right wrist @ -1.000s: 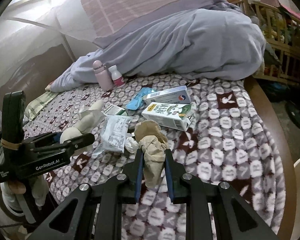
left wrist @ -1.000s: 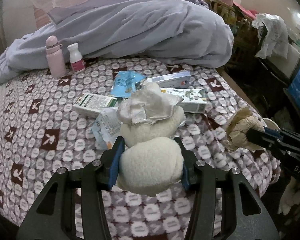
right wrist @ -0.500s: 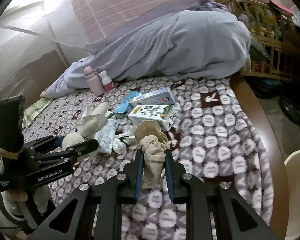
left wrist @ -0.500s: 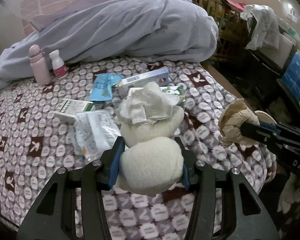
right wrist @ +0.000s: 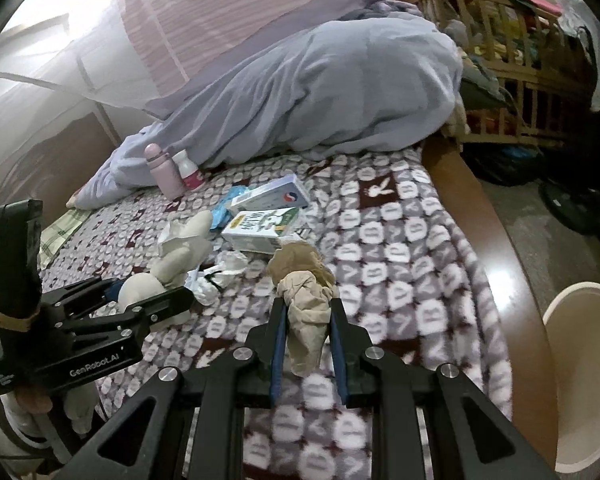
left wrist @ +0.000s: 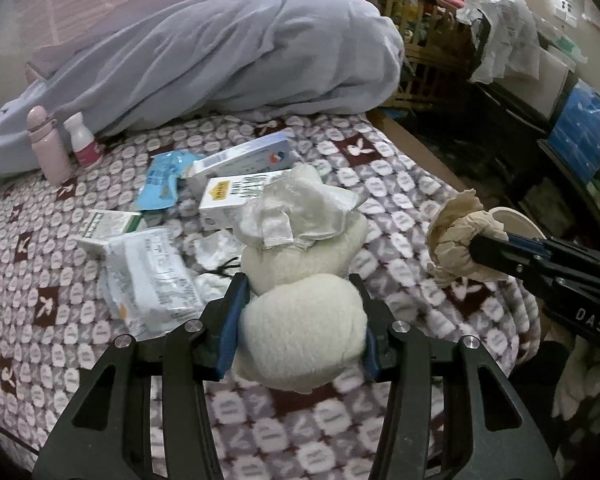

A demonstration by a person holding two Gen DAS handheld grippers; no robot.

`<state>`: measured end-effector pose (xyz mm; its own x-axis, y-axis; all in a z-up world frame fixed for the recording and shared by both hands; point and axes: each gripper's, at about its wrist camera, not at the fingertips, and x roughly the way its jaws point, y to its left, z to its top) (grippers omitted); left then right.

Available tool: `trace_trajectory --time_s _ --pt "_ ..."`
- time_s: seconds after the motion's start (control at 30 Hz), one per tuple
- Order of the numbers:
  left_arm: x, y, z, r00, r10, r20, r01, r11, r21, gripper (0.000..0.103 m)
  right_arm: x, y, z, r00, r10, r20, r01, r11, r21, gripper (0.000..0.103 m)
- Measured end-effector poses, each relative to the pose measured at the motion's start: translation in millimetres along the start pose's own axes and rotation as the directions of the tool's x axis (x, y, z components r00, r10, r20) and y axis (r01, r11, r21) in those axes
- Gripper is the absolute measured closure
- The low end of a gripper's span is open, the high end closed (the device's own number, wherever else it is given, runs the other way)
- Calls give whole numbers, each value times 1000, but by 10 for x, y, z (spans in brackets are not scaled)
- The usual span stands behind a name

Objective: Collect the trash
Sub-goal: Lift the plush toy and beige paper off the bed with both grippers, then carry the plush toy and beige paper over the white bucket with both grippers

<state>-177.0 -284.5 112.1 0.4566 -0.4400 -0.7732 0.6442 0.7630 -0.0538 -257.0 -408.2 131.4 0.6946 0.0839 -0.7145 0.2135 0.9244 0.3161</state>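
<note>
My left gripper (left wrist: 298, 292) is shut on a cream fuzzy soft toy (left wrist: 304, 332), held above the patterned bed cover (left wrist: 400, 208). A crumpled white wrapper (left wrist: 296, 212) sits on the toy's far end. My right gripper (right wrist: 307, 308) is shut on a wad of brown crumpled paper (right wrist: 304, 280). In the left wrist view that paper (left wrist: 456, 236) hangs at the right, over the bed's edge. On the bed lie a milk carton (right wrist: 260, 228), a long white box (right wrist: 272, 196), a blue wrapper (left wrist: 164, 180), a white plastic packet (left wrist: 148, 276) and a small green-and-white box (left wrist: 108, 228).
A cream bin (right wrist: 580, 360) stands on the floor beside the bed's wooden edge (right wrist: 480, 216). A pink bottle (left wrist: 46, 144) and a small white bottle (left wrist: 82, 140) stand against the lilac duvet (left wrist: 220, 48). A wooden cot (right wrist: 500, 60) and clutter fill the right.
Both grippers have moved right along the bed toward its edge, keeping their loads. The bin has come further into the right wrist view.
</note>
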Motion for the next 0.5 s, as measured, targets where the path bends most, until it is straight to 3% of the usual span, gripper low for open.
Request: trace_trajectory --time_s 0.5 --pt "192 -569 186 995 -100 -30 101 993 62 56 -259 -558 -70 996 -85 12 84 993 79 84"
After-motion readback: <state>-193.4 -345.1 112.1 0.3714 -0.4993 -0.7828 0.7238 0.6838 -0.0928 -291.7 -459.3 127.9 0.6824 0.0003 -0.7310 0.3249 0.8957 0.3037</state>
